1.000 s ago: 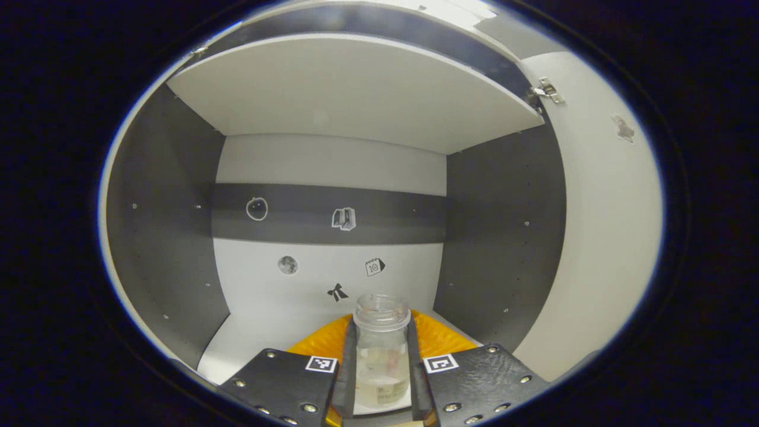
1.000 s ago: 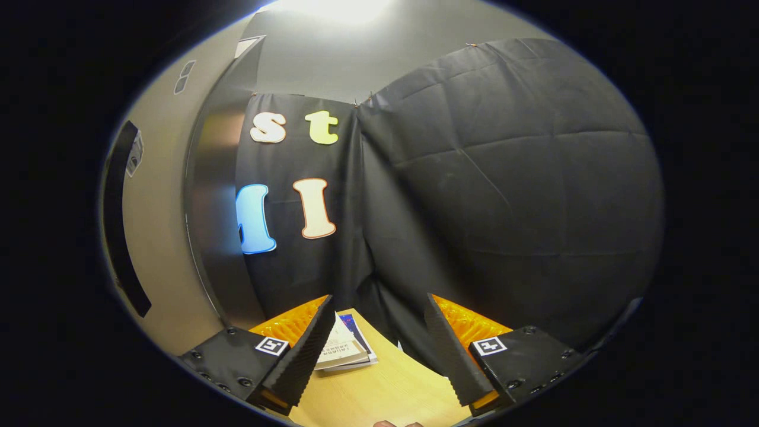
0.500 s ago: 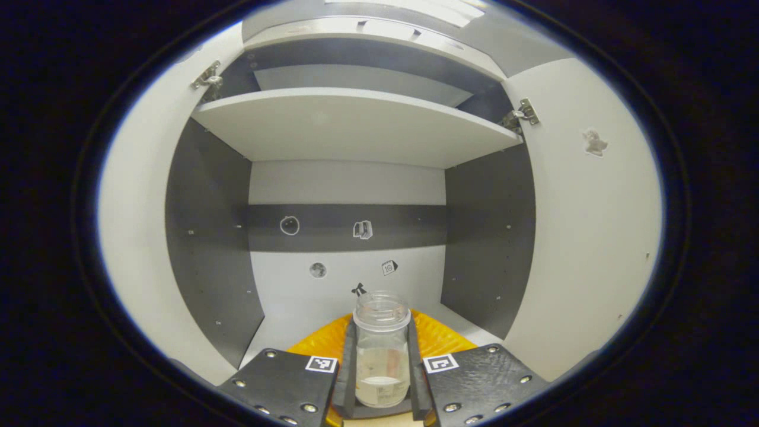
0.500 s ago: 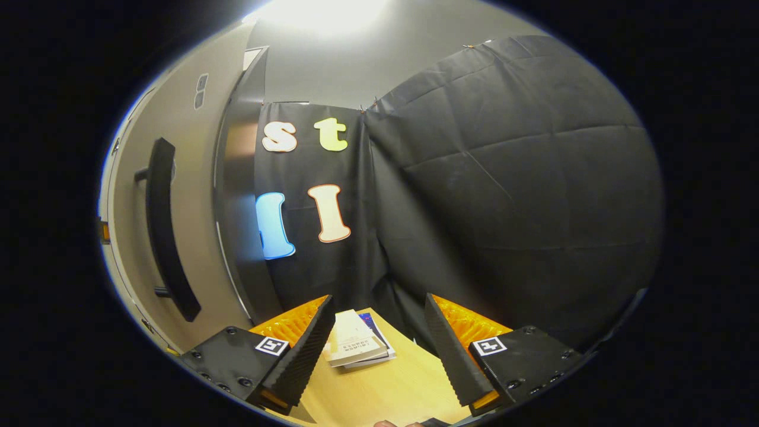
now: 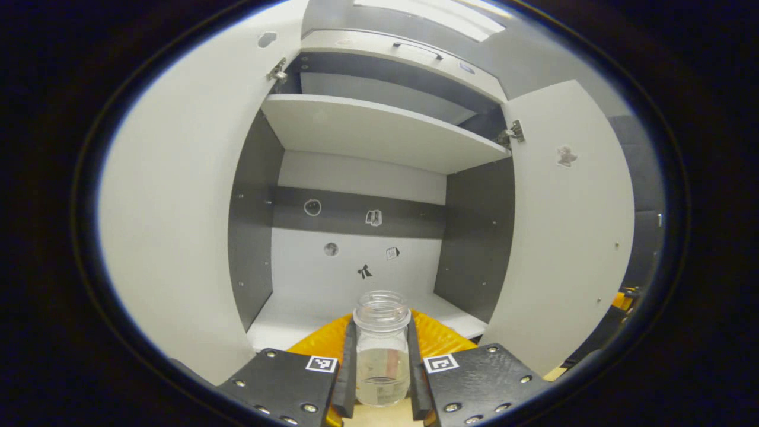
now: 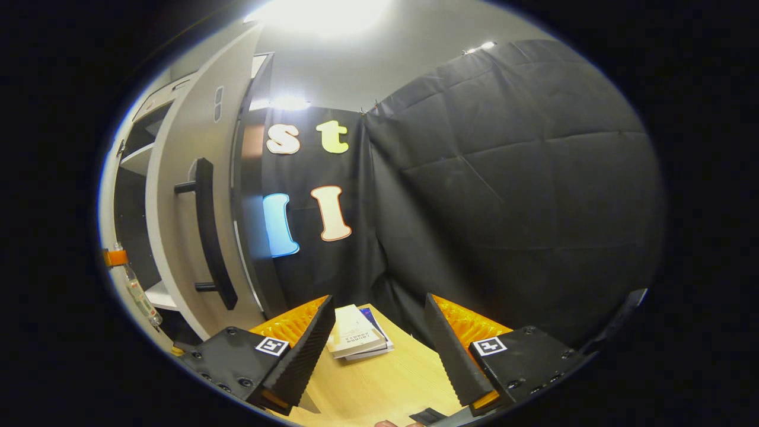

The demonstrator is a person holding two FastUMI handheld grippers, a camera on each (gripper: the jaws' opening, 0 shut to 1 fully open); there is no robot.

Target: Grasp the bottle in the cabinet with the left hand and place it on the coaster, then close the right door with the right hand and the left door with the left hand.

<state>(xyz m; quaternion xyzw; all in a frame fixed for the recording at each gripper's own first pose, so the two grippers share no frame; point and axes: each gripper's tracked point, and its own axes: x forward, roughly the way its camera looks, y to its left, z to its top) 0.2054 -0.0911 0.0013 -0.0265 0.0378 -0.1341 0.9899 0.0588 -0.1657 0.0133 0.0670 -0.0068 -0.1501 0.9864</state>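
A clear glass bottle with an open mouth and a little liquid stands upright between the fingers of my left gripper, which is shut on it. The bottle hangs just outside the open cabinet, in front of its lower shelf. The left door and the right door both stand wide open. In the right gripper view, my right gripper is open with nothing in it, above the wooden table. The right door's black handle is to its left. The bottle shows small at the far left.
An upper shelf spans the cabinet. A stack of books lies on the table ahead of the right gripper. A dark flat thing sits at the bottom edge. Black cloth wall closes off the right side.
My left gripper has drawn back out of the cabinet with the bottle in it. The right gripper view has swung left, bringing the right door's handle and the cabinet inside into sight.
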